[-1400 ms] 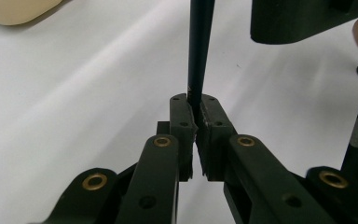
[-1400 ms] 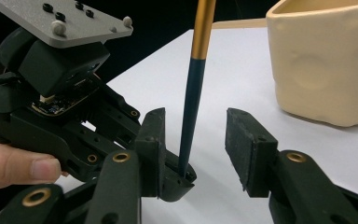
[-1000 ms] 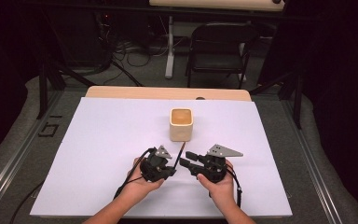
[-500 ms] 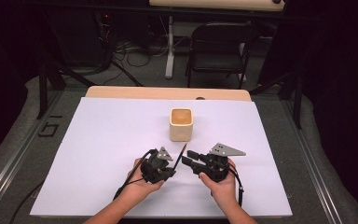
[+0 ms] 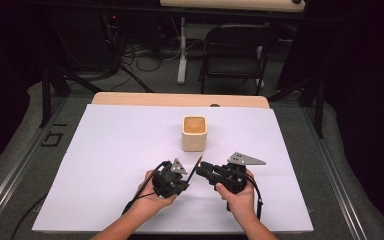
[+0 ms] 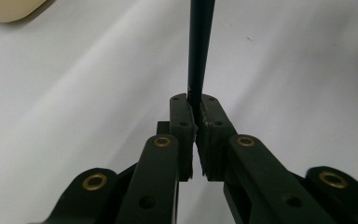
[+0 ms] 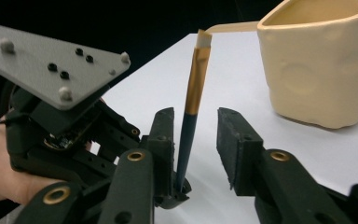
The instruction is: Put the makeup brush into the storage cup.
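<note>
Right gripper closer — jaws flanking brush.

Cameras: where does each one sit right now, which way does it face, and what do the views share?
High view: above the person's side of the table, looking forward and down; both hands, left gripper and right gripper show.
Left gripper view: rides the left gripper, looking along jaws shut on the paintbrush.
Right gripper view: rides the right gripper, jaws open around the paintbrush; left hand beside.
Shared: paintbrush and cream cup in all three.
</note>
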Demonstrator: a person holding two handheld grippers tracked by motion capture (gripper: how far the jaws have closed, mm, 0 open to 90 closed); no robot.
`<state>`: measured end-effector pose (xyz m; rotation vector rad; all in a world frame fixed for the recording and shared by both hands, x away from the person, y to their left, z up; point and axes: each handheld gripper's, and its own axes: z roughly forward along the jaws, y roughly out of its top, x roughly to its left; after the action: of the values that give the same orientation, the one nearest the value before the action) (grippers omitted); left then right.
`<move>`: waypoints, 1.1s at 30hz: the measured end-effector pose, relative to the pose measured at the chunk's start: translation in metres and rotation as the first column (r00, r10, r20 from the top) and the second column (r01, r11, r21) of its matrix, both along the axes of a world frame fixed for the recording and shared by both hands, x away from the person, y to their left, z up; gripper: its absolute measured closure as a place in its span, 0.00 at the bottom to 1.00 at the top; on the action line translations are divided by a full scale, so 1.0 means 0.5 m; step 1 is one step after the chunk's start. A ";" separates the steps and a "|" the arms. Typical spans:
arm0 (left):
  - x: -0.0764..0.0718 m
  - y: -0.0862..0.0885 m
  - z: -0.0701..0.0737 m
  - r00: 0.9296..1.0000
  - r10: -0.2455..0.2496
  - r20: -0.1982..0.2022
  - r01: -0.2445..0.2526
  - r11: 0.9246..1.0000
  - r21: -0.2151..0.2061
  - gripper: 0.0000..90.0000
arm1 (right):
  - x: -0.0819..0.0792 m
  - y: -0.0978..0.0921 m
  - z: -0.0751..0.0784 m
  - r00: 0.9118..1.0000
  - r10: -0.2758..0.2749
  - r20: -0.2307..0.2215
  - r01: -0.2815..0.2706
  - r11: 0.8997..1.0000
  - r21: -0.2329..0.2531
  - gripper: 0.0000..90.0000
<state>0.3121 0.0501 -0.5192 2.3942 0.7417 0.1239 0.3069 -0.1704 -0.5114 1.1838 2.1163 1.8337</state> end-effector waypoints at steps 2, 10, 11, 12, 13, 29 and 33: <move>-0.002 -0.003 -0.001 1.000 -0.006 0.002 0.006 1.000 0.006 0.95 | 0.000 -0.002 0.003 1.000 0.005 -0.005 -0.005 1.000 0.012 0.78; -0.007 -0.010 -0.003 1.000 -0.017 0.002 0.017 1.000 0.016 0.95 | 0.003 -0.011 0.009 1.000 -0.007 -0.023 0.007 0.999 0.038 0.82; -0.008 -0.010 -0.003 1.000 -0.021 0.003 0.021 1.000 0.018 0.95 | 0.003 -0.011 0.009 1.000 -0.007 -0.022 0.008 0.999 0.040 0.82; -0.009 -0.012 -0.004 1.000 -0.018 0.003 0.018 1.000 0.017 0.95 | 0.004 -0.012 0.009 1.000 -0.006 -0.020 0.007 0.999 0.041 0.82; -0.009 -0.013 -0.004 1.000 -0.023 0.001 0.023 1.000 0.017 0.95 | 0.003 -0.012 0.009 1.000 -0.007 -0.024 0.008 0.999 0.043 0.82; -0.021 -0.028 -0.006 0.998 -0.056 0.000 0.056 0.998 0.024 0.95 | 0.004 -0.012 0.010 1.000 0.003 -0.027 -0.002 0.999 0.053 0.87; -0.022 -0.029 -0.005 0.998 -0.061 -0.002 0.061 0.998 0.023 0.95 | 0.004 -0.010 0.009 1.000 0.000 -0.022 0.001 0.998 0.058 0.89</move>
<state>0.3011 0.0357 -0.5217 2.4363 0.6701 0.1064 0.3090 -0.1756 -0.5071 1.2226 2.0875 1.9028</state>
